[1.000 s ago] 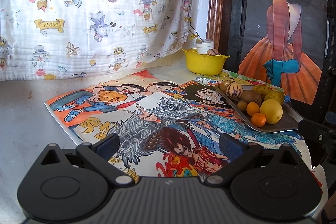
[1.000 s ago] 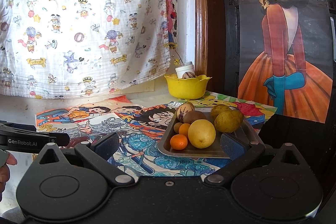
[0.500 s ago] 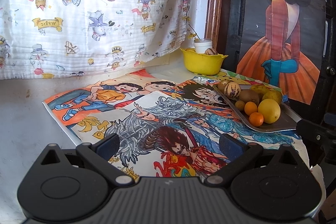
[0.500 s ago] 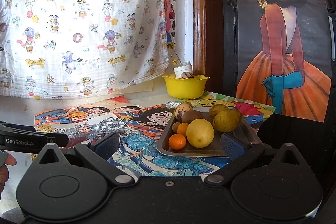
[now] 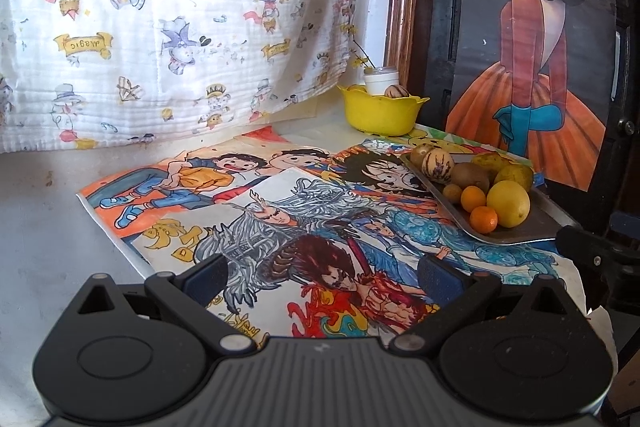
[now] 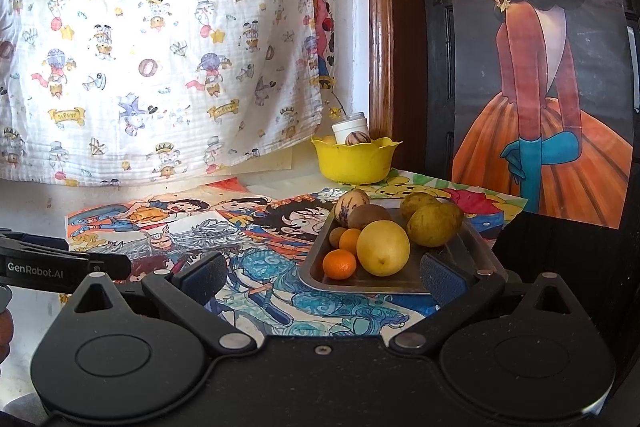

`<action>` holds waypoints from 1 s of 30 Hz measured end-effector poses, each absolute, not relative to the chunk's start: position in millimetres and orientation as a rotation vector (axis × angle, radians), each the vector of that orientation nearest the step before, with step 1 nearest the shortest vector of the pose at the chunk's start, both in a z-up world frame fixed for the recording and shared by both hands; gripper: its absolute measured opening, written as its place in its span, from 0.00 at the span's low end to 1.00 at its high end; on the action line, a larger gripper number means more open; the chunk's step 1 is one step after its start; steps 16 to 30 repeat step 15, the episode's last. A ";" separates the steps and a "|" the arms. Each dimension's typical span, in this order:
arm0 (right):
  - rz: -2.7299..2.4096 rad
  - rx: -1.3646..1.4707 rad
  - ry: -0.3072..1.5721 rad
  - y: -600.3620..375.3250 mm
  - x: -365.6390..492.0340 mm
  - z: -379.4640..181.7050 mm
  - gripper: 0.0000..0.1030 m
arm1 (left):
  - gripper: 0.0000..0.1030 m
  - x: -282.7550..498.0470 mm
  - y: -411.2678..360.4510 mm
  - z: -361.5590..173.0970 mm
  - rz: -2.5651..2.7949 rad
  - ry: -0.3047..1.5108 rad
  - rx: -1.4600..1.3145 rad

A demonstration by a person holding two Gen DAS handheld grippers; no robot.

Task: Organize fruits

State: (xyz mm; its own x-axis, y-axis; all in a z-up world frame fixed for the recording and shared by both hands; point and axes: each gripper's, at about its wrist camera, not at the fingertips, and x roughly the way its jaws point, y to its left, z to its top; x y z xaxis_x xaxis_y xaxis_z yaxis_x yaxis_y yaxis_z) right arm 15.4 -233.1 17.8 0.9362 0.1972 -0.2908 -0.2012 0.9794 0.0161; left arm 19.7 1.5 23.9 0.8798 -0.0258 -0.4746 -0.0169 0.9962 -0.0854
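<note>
A metal tray (image 6: 372,283) (image 5: 520,233) on the right of the table carries several fruits: a big yellow lemon (image 6: 383,247) (image 5: 508,203), two small oranges (image 6: 339,263), a kiwi (image 6: 368,215), a striped melon-like fruit (image 6: 351,205) and two green-brown pears (image 6: 434,225). A yellow bowl (image 6: 356,161) (image 5: 380,113) at the back holds another striped fruit beside a white cup. My right gripper (image 6: 320,277) is open just in front of the tray. My left gripper (image 5: 324,275) is open over the drawings, left of the tray. Both hold nothing.
Colourful cartoon drawings (image 5: 280,219) cover the table. A patterned white cloth (image 5: 168,19) hangs behind, a painted poster (image 5: 540,67) leans on a dark door at the right. The other gripper's arm (image 6: 48,265) shows at the left in the right wrist view.
Both cameras have drifted slightly; the tray and bowl sit a little further left in each view. Nothing was grasped or released.
</note>
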 end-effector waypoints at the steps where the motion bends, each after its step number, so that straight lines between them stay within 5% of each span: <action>1: 0.203 -0.014 0.296 -232.8 16.0 17.8 1.00 | 1.00 19.8 1.7 24.0 -0.004 0.496 -0.088; 30: 0.204 -0.013 0.301 -231.5 15.9 16.3 1.00 | 1.00 21.2 3.2 22.8 -0.001 0.504 -0.091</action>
